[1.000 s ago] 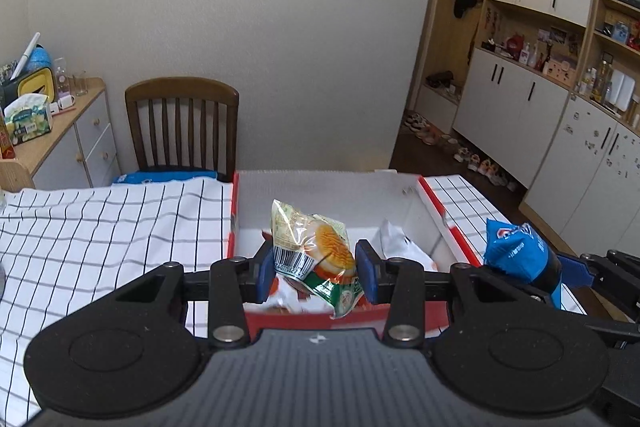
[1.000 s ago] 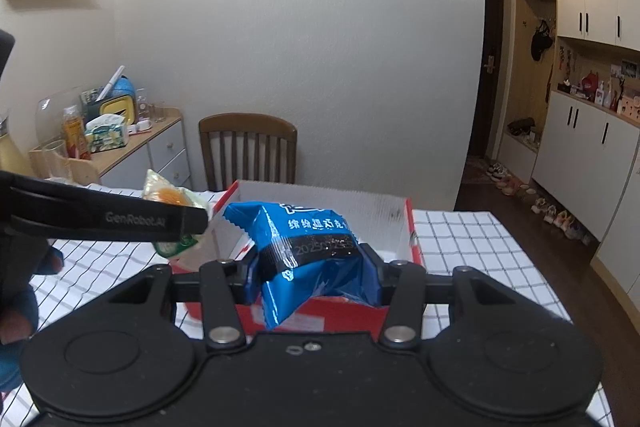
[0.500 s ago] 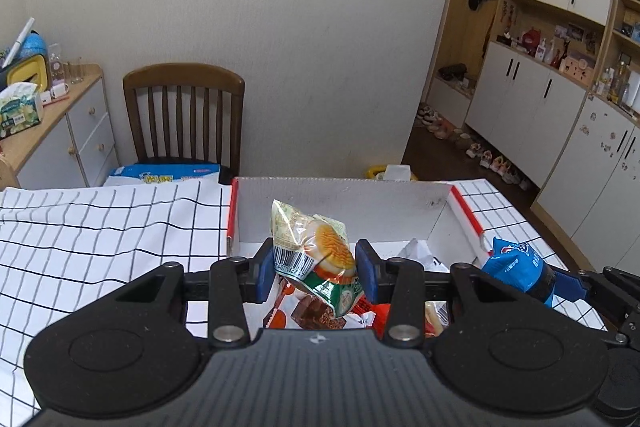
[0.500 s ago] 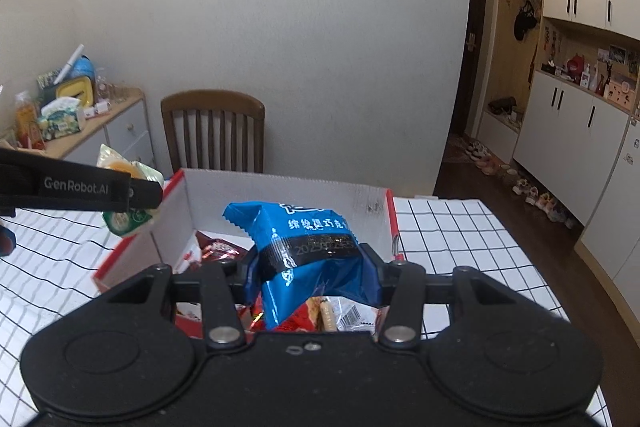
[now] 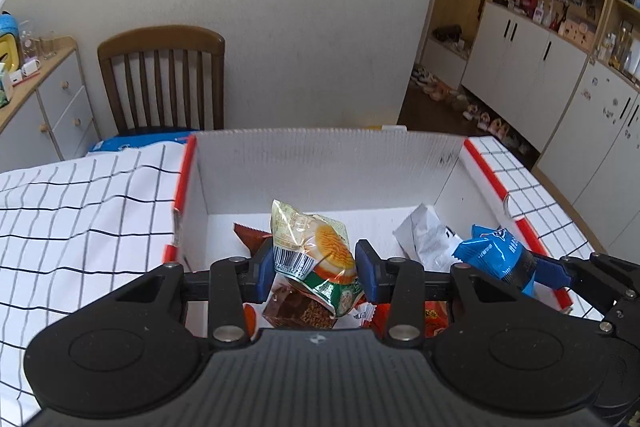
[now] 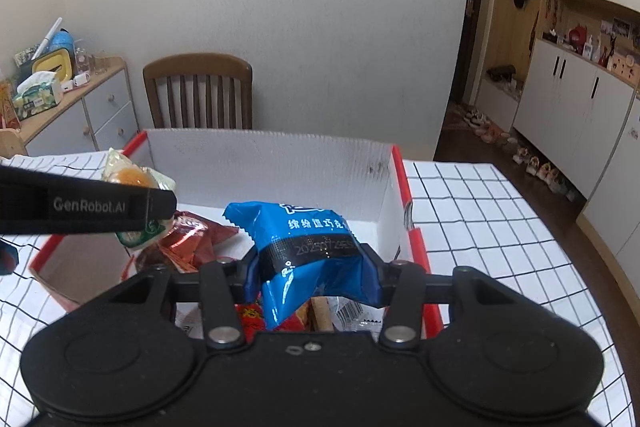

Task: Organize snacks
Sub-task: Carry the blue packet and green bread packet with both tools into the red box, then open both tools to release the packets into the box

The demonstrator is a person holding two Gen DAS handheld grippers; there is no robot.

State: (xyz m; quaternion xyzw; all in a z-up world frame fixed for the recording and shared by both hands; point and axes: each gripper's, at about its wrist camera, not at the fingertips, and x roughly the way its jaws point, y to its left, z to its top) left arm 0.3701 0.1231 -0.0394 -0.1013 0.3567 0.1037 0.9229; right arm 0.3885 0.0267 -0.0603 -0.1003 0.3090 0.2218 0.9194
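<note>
My left gripper (image 5: 315, 269) is shut on a clear and green biscuit packet (image 5: 316, 259) and holds it over the open red-rimmed white box (image 5: 320, 159). My right gripper (image 6: 312, 263) is shut on a blue snack bag (image 6: 312, 251) over the same box (image 6: 264, 155). The blue bag also shows at the right of the left wrist view (image 5: 496, 255), the biscuit packet at the left of the right wrist view (image 6: 132, 179). Several wrapped snacks (image 5: 296, 307) lie on the box floor, with red wrappers (image 6: 192, 239) among them.
The box stands on a table with a black-checked white cloth (image 5: 80, 211). A wooden chair (image 5: 164, 75) stands behind the table. A sideboard with clutter (image 6: 60, 95) is at the left, white cupboards (image 5: 560, 75) at the right.
Both grippers have moved forward and down over the box, each still holding its packet. The box interior and the snacks in it now show more fully.
</note>
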